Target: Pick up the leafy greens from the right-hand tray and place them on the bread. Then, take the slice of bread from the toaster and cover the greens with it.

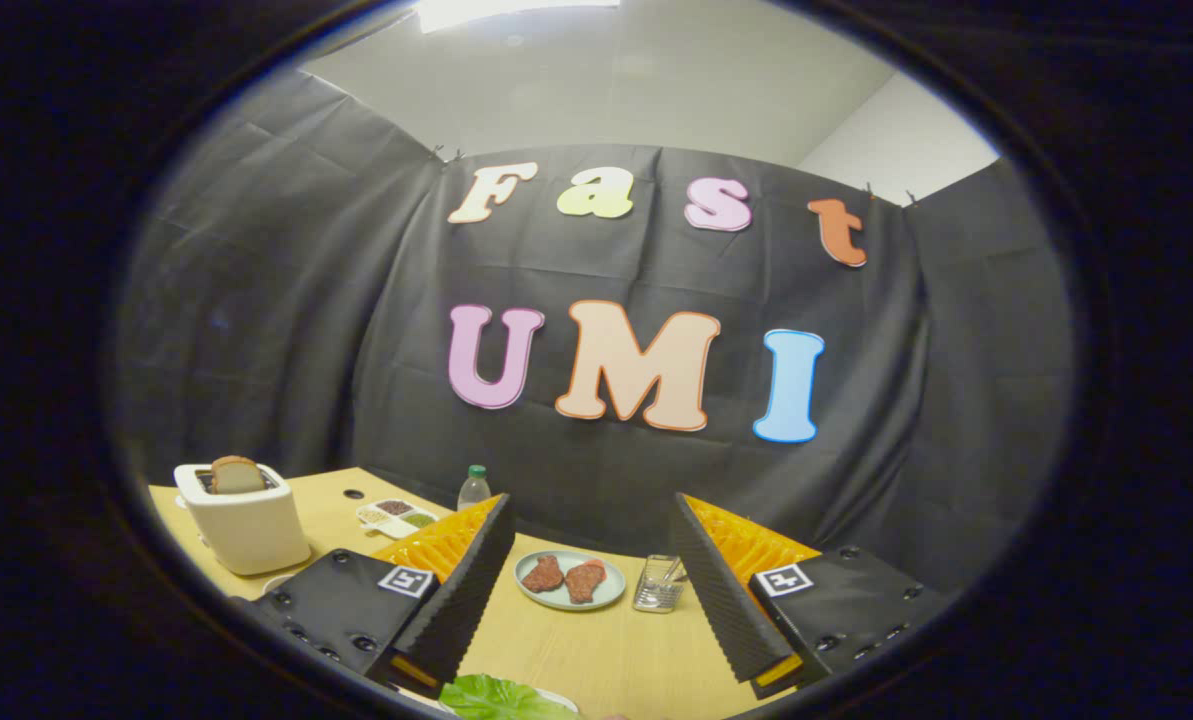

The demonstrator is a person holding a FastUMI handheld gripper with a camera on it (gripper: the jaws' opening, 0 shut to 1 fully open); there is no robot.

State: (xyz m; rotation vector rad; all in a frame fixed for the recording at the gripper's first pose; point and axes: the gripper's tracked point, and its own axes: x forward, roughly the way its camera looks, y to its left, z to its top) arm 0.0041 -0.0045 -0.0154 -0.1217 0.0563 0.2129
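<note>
Gripper view: gripper (pixel 591 590) fingers spread wide, empty, w/ greens (pixel 501 697) just below them; picking greens likely next, needs lowering & closing.

My left finger (pixel 456 590) hides the near part of the seasoning tray (pixel 396 517) beside the toaster (pixel 246 525); tray contents too small to tell. Leafy greens (pixel 501 697) under that fingertip are cut off, their plate barely visible. Glass (pixel 659 585) contents unclear
</note>
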